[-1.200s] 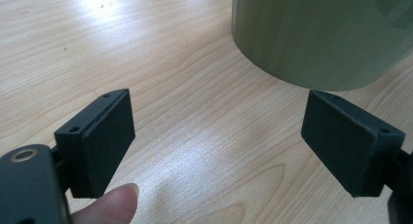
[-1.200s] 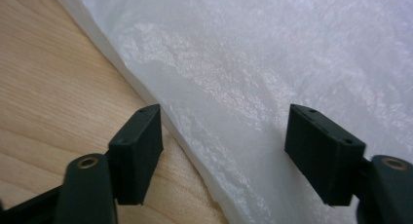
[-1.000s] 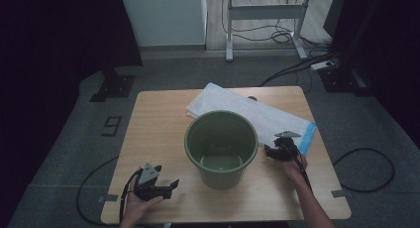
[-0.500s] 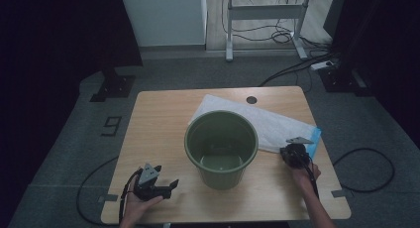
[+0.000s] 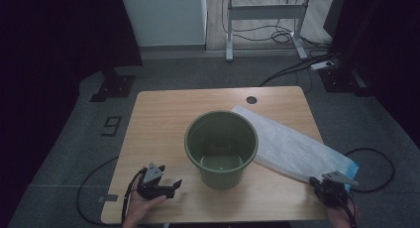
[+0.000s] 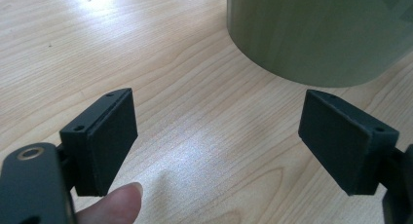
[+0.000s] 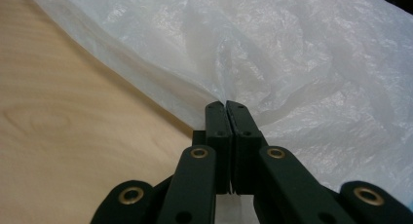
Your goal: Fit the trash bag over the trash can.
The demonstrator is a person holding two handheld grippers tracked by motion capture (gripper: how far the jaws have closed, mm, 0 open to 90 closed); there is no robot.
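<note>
Since the earlier frames, the right gripper [image 5: 331, 192] has travelled from beside the green bucket [image 5: 221, 147] toward the near right corner of the wooden table [image 5: 163, 124], and the white plastic bag [image 5: 292, 147] has slid with it, so that the sheet now lies clear of the bucket's far side and stretches diagonally from just right of the bucket toward that corner. Right gripper view: the two black jaws are pressed together on a puckered fold at the bag's edge [image 7: 229, 95], with creases radiating from the pinch; the film lies over the wood to the right and ahead. High view: the bag's blue-trimmed end [image 5: 350, 166] sits just beside the right gripper. Left gripper [image 5: 166, 186]: resting at the near left of the table, held in a hand [image 5: 143, 208], well apart from the bag. Left gripper view: its pads [image 6: 104, 141] stand wide apart over bare wood with nothing between them, the bucket's wall [image 6: 316, 34] near ahead, and a fingertip [image 6: 114, 204] visible at the lower edge.
</note>
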